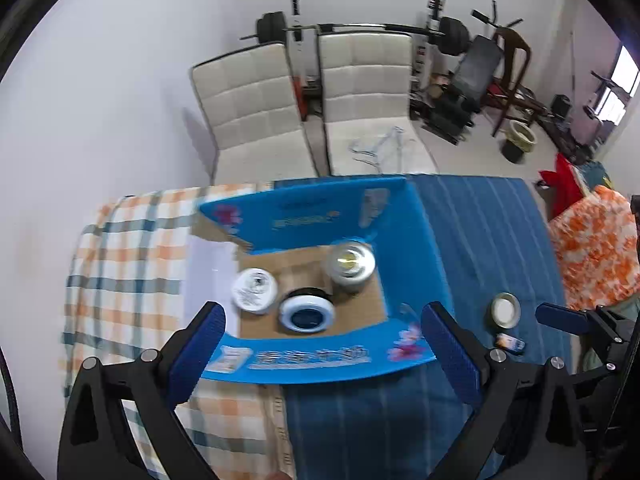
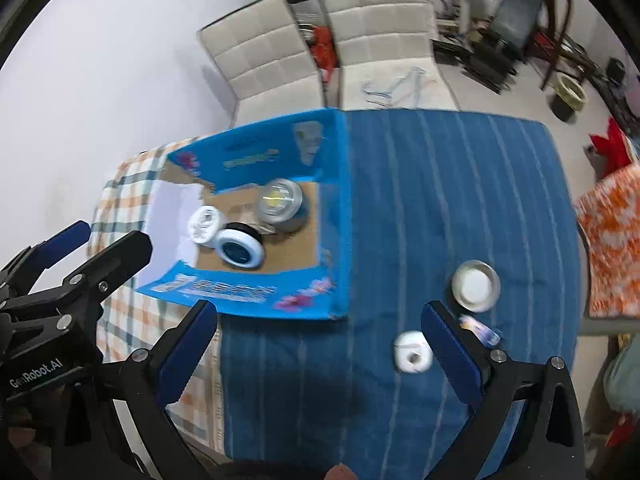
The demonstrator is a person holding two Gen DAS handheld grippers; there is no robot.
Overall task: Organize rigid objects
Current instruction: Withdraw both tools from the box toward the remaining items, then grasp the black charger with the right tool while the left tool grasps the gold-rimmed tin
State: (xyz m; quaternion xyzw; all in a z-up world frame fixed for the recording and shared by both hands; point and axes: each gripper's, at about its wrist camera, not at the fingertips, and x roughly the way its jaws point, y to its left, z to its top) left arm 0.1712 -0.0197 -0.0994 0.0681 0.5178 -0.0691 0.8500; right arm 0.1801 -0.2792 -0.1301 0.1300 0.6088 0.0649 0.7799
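Both tongs hang released and empty. Right tongs [image 2: 320,360] hover over the blue-clothed bench [image 2: 440,184]; white cap [image 2: 413,353], round tin [image 2: 476,286] and small tube [image 2: 480,330] remain outside the blue box [image 2: 248,292]. Advisable: straddle the near cap squarely, then clench. Left tongs [image 1: 322,354] wait above the box.

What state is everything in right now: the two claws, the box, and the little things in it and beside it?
left gripper: open, holding nothing
right gripper: open, holding nothing
blue box: open on top, flaps up
silver tin: upright in the box
white jar: in the box
blue-rimmed round case: in the box, tilted
round lid: flat on the blue cloth
white cube: on the cloth
small tube: lying on the cloth
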